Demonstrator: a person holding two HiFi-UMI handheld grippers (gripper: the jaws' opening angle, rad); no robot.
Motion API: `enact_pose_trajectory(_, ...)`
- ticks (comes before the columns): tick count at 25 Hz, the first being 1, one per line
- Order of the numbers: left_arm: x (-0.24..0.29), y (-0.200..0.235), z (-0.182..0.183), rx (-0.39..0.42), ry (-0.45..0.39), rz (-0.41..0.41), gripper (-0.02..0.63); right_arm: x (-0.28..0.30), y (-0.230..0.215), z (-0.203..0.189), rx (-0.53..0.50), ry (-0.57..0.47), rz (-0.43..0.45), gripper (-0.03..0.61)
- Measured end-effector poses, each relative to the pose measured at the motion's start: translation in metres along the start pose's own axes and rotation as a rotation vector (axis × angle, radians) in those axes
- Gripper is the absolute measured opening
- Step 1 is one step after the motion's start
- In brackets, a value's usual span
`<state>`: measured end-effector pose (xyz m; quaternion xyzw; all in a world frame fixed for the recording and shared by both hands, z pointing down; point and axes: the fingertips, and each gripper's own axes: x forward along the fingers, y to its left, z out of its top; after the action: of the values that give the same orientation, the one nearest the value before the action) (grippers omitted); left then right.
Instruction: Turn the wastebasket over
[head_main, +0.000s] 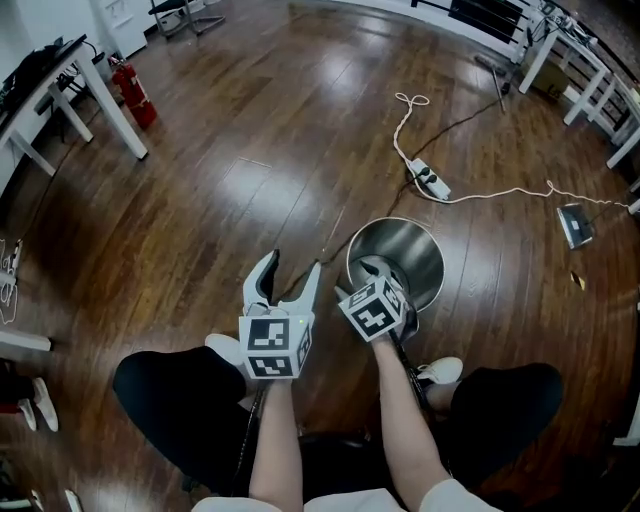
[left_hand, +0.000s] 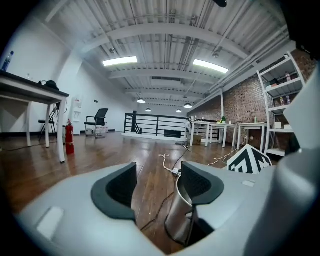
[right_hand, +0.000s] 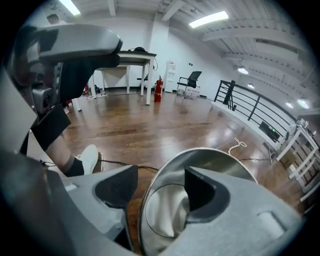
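Observation:
A shiny steel wastebasket (head_main: 405, 250) stands upright, mouth up, on the wooden floor in front of the person's knees. My right gripper (head_main: 373, 276) points steeply down at its near rim. In the right gripper view the right gripper (right_hand: 157, 182) straddles the rim of the wastebasket (right_hand: 220, 160), one jaw inside and one outside, with a gap still showing on both sides. My left gripper (head_main: 292, 268) hovers just left of the basket, open and empty. Seen from the left gripper (left_hand: 157, 180), the wastebasket (left_hand: 179, 215) sits low behind its right jaw.
A white power strip (head_main: 431, 181) with a white cord lies beyond the basket, and a dark cable (head_main: 330, 240) runs past its left side. A red fire extinguisher (head_main: 133, 95) and white table legs (head_main: 118, 110) stand far left. The person's shoe (head_main: 440, 371) is close behind the basket.

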<state>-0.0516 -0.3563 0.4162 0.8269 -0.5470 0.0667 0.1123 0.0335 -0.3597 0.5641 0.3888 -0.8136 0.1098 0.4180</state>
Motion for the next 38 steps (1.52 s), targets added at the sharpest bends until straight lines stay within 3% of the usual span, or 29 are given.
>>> enact_pose_trajectory(2,0.003,0.005,-0.005,-0.021,0.014,0.008,0.301,0.007,0.0,-0.002,0.01,0.021,0.008,0.249)
enact_pose_trajectory(7,0.007,0.002,-0.008,-0.032,0.028,0.003,0.296,0.017,0.007,-0.004,0.034,0.069,0.06,0.084)
enact_pose_trajectory(9,0.006,0.002,-0.008,-0.035,0.035,0.004,0.296,0.016,0.005,-0.004,0.078,0.067,0.061,0.077)
enact_pose_trajectory(12,0.003,0.004,-0.008,-0.038,0.038,0.012,0.296,0.011,0.003,-0.01,0.225,0.037,0.1,0.047)
enact_pose_trajectory(16,0.002,0.005,-0.008,-0.04,0.036,0.014,0.295,-0.002,0.0,-0.001,0.275,-0.012,0.154,0.044)
enact_pose_trajectory(23,0.003,-0.002,-0.009,-0.034,0.037,0.003,0.295,-0.057,-0.033,0.034,0.506,-0.28,0.283,0.04)
enact_pose_trajectory(29,0.001,0.007,-0.015,-0.034,0.056,0.022,0.295,-0.073,-0.041,0.029,0.596,-0.414,0.399,0.034)
enact_pose_trajectory(34,-0.001,0.016,-0.022,-0.043,0.071,0.037,0.295,-0.079,-0.077,-0.003,0.723,-0.464,0.325,0.038)
enact_pose_trajectory(38,0.002,0.009,-0.031,-0.048,0.086,0.025,0.295,-0.082,-0.126,-0.081,0.794,-0.289,0.132,0.073)
